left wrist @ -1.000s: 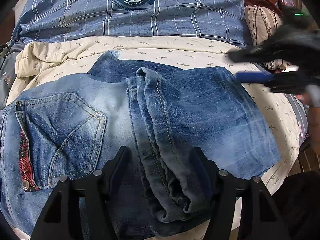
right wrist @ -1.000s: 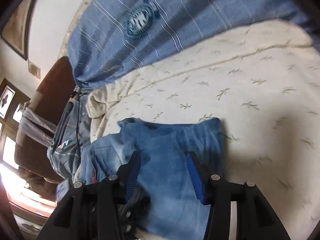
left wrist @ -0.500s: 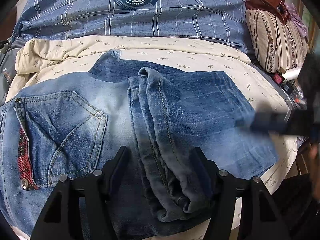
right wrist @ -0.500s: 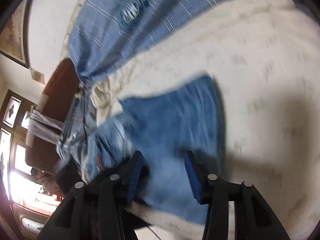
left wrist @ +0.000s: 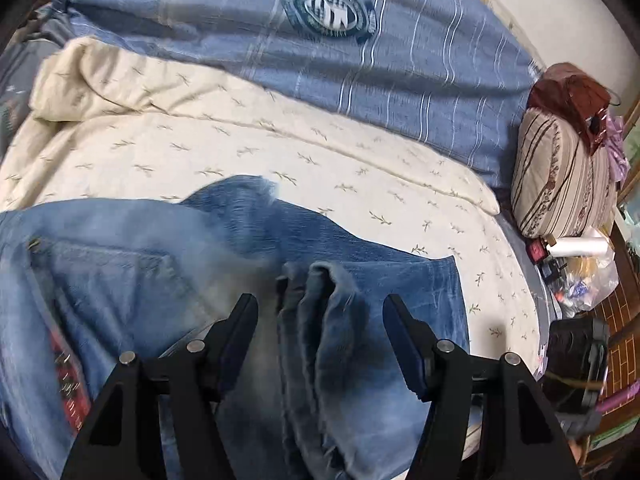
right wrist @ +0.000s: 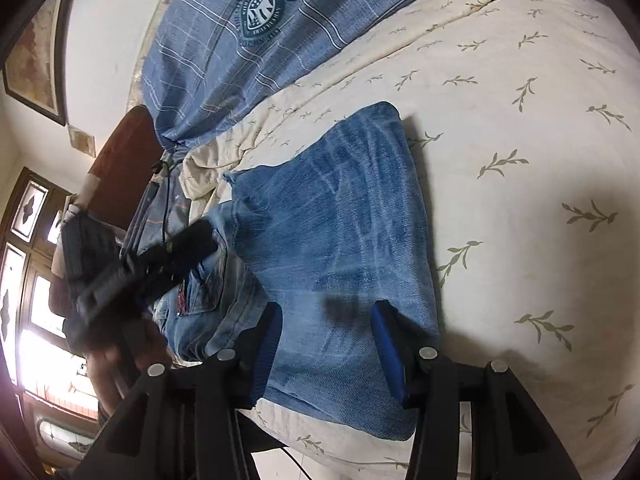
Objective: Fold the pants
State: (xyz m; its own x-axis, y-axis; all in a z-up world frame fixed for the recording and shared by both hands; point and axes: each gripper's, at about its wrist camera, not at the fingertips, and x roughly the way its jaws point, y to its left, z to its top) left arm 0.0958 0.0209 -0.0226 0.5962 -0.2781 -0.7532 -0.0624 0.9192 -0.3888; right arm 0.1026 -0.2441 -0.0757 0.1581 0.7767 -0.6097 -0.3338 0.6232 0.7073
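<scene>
Folded blue jeans (left wrist: 152,272) lie on the cream leaf-print bedspread (left wrist: 240,140). A bunched fold of denim (left wrist: 328,320) runs between the fingers of my left gripper (left wrist: 320,304); its jaws are closing and do not press on the cloth. In the right wrist view the folded leg panel (right wrist: 340,208) spreads flat, and my right gripper (right wrist: 326,312) hovers open over its near end, blue pads on either side. The left gripper (right wrist: 160,264) shows there as a dark blur over the pocket end of the jeans.
A blue plaid duvet (left wrist: 320,60) is piled along the far side of the bed. A striped pillow (left wrist: 568,176) stands at the right, with bedside clutter and a plastic bag (left wrist: 584,276) below it. A brown headboard (right wrist: 120,160) and windows are on the left.
The left view has lifted and rolled, so the jeans sit lower and blurred. The right gripper has left the left view and dropped closer to the leg panel's near end.
</scene>
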